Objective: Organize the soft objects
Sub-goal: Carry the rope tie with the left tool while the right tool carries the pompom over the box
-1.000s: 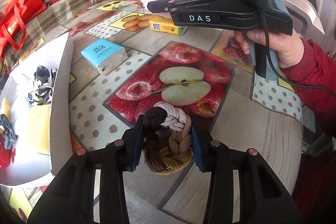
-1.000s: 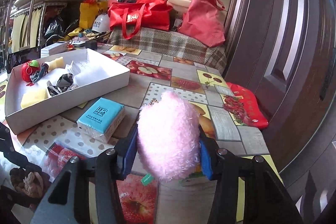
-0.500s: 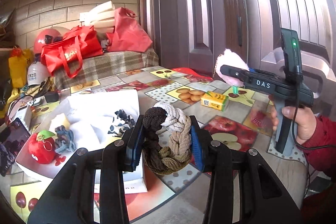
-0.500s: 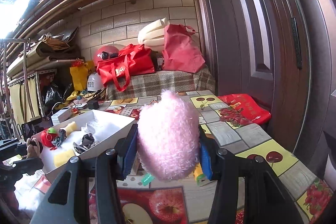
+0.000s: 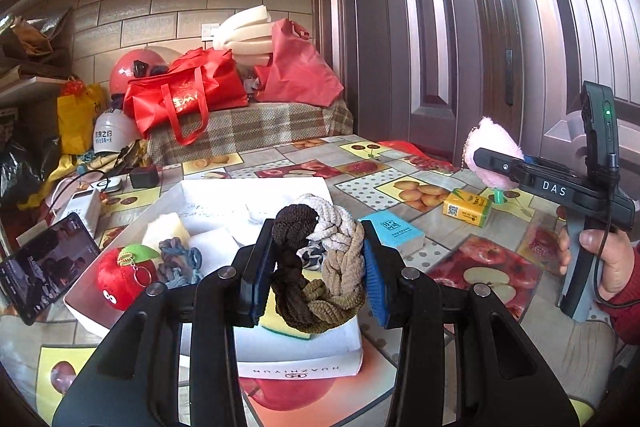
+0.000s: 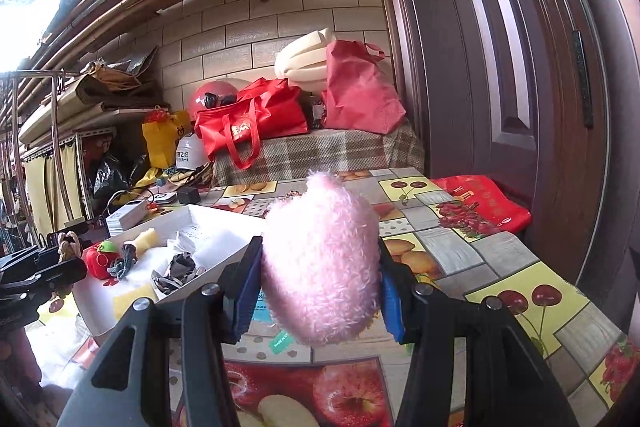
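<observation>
- Here, at lower centre, the left tool [image 5: 318, 269] pinches a braided rope knot [image 5: 320, 267] above the white box [image 5: 300, 367].
- At lower centre, the right tool [image 6: 320, 285] pinches a pink plush [image 6: 320, 267] above the desk [image 6: 500, 267].

Sharp daylit frames, upper-left glare, fisheye-bent dark corners.

The left hand-held gripper [image 5: 318, 267] no longer tips down at the bare worktop [image 5: 472, 267]; it has lifted and swung left, carrying the braided rope knot [image 5: 320, 267] from above the apple print to above the white box [image 5: 300, 367]. The right hand-held gripper [image 6: 320, 287] has levelled, its pink plush [image 6: 320, 263] now higher.
</observation>
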`<state>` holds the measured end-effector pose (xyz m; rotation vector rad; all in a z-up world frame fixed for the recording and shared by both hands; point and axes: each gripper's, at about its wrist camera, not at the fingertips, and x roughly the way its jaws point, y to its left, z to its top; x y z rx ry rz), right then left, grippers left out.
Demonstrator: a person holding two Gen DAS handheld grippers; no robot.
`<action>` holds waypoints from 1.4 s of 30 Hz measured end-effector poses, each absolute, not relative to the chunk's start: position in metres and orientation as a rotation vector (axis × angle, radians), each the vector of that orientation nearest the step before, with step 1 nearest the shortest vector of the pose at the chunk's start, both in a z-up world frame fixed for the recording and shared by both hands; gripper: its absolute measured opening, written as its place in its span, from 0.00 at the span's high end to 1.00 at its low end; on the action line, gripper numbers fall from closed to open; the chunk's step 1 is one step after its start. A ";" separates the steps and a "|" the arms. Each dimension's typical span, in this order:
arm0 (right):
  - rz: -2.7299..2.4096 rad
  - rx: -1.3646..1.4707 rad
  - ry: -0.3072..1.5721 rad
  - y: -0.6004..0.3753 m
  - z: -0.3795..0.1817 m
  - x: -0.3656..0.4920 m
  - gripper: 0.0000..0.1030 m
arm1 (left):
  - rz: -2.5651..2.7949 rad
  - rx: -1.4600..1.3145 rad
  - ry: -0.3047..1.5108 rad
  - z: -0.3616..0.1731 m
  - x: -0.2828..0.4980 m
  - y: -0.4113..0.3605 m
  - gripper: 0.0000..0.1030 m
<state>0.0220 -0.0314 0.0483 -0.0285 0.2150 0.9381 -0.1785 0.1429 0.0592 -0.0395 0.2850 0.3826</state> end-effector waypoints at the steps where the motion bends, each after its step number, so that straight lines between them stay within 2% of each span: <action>1: 0.943 -0.035 0.212 -0.029 0.048 0.020 0.50 | 0.386 -0.045 0.286 0.059 -0.178 0.146 0.62; 22: 0.984 -0.105 0.215 -0.007 0.047 0.003 0.50 | 0.473 -0.079 0.262 0.058 -0.181 0.175 0.62; 42: 1.132 -0.208 0.231 0.052 0.042 -0.029 0.50 | 0.566 -0.100 0.259 0.056 -0.181 0.210 0.62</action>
